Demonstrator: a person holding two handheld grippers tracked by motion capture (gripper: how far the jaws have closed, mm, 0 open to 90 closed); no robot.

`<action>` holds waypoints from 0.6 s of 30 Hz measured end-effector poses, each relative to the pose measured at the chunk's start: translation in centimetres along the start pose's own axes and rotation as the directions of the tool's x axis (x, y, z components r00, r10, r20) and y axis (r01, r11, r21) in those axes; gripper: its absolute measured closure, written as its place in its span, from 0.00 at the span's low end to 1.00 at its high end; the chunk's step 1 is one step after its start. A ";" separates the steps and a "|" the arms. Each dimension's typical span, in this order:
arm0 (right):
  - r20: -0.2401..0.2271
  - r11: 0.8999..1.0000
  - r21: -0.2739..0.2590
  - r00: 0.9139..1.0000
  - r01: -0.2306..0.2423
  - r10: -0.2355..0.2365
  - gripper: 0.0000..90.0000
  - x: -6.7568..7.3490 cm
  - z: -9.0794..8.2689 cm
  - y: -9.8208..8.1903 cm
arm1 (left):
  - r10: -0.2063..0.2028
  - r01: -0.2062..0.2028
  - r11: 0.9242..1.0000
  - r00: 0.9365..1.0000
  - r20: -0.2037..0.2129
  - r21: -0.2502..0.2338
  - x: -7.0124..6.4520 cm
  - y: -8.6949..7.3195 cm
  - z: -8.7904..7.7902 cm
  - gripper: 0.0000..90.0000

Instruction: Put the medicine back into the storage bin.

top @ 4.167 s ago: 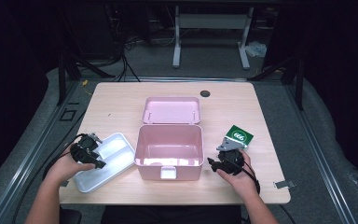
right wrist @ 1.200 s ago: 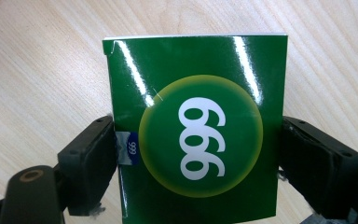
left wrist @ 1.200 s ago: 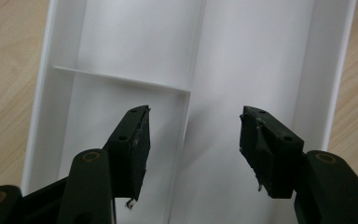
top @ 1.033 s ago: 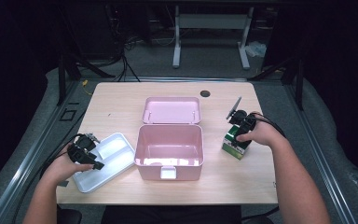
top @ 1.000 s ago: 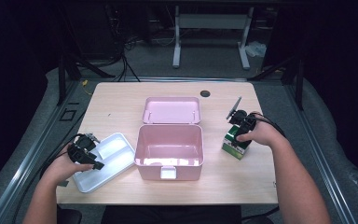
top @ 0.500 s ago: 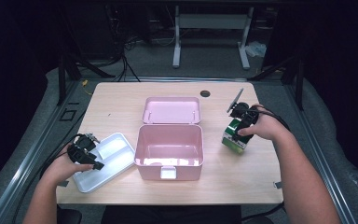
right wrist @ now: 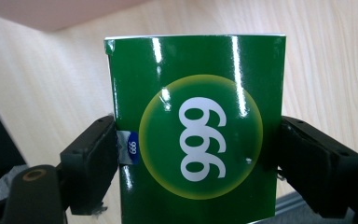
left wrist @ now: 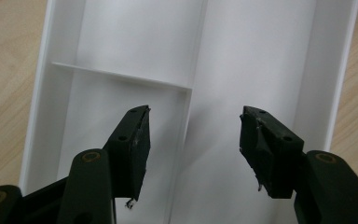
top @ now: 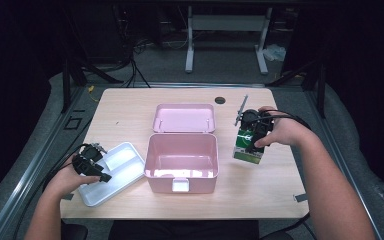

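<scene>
A green box [top: 247,146] marked "999" [right wrist: 196,140] hangs above the table, right of the open pink case [top: 181,160]. My right gripper [top: 252,131] is shut on it, one black pad pressing each side of the box [right wrist: 196,135]. The case's lid [top: 184,118] lies flat behind it, and its inside looks bare. At the left, a white divided tray [top: 111,171] rests on the table. My left gripper [top: 91,162] hovers over it, and in the left gripper view its jaws [left wrist: 193,140] stand open above the tray's dividers [left wrist: 189,88] with nothing between them.
The wooden table [top: 125,107] has a dark round hole [top: 220,100] near its far edge. A cable [top: 290,117] loops from the right gripper over the hand. Metal stand legs [top: 225,35] rise on the floor beyond the table.
The right gripper went from the near right edge to the green box and closed on it. Over the last second it has lifted the box off the table. The left hand stayed put.
</scene>
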State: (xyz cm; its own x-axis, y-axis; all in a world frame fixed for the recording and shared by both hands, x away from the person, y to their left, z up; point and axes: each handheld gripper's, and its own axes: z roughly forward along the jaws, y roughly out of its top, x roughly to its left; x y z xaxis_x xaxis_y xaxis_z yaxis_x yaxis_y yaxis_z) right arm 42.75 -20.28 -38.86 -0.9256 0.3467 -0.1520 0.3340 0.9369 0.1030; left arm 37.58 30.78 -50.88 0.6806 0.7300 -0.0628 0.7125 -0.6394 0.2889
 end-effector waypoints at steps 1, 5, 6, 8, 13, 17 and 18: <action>-0.014 1.000 -0.015 1.000 0.015 -0.015 0.19 0.2 -0.1 0.1 | 0.000 0.000 1.000 1.000 0.000 0.000 0.0 0.0 0.0 0.48; -0.023 0.997 -0.027 0.998 0.065 -0.066 0.19 1.0 -1.0 0.8 | 0.002 -0.002 1.000 1.000 0.001 0.000 0.0 0.0 0.1 0.48; -0.059 0.997 -0.019 0.995 0.075 -0.076 0.19 1.1 -1.3 1.1 | 0.003 -0.003 1.000 1.000 0.001 0.001 0.0 0.0 0.1 0.48; -0.059 0.995 -0.012 0.994 0.095 -0.096 0.19 1.4 -1.8 1.4 | 0.004 -0.004 1.000 1.000 0.000 0.005 0.0 0.0 0.1 0.48; -0.035 0.991 -0.012 0.990 0.136 -0.137 0.19 2.6 -3.9 2.6 | 0.004 -0.004 1.000 1.000 0.003 0.004 -0.1 0.0 0.1 0.48; -0.058 0.985 -0.031 0.983 0.171 -0.173 0.19 3.6 -5.9 3.9 | 0.009 -0.009 1.000 1.000 0.002 0.007 -0.1 0.0 0.1 0.48; -0.057 0.982 -0.040 0.981 0.182 -0.185 0.19 3.8 -6.2 4.2 | 0.010 -0.010 1.000 1.000 0.002 0.008 -0.1 0.0 0.1 0.48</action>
State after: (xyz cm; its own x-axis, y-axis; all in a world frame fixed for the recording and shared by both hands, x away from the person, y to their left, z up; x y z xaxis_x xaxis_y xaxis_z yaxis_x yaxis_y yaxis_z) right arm 39.56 -15.36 -32.93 -0.9800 0.1646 -0.1117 0.1520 0.9819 0.1132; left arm 37.54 30.63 -50.96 0.6882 0.7229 -0.0614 0.7068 -0.6489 0.2816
